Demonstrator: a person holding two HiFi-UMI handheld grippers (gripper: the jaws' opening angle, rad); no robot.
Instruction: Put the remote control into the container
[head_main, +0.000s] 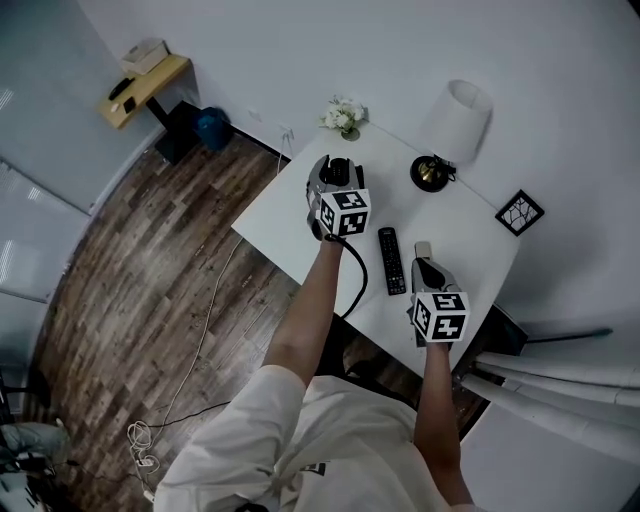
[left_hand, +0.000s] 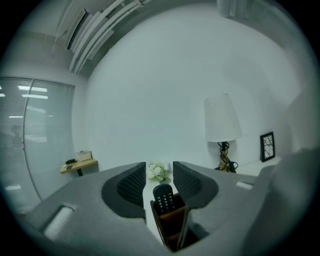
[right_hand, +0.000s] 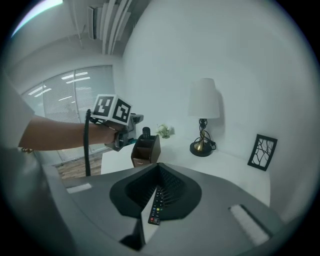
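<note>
A brown open-top container stands on the white table, with a black remote upright in it. My left gripper is open just behind the container, which shows between and below its jaws without touching the pads. From the right gripper view the container and its remote sit beside the left gripper. A second black remote lies flat on the table. My right gripper hovers shut just right of it, holding nothing; that remote shows past the closed tips.
A white-shaded lamp stands at the table's back, a small flower pot at the far corner, a black picture frame at the right edge. Wooden floor with a cable lies left of the table.
</note>
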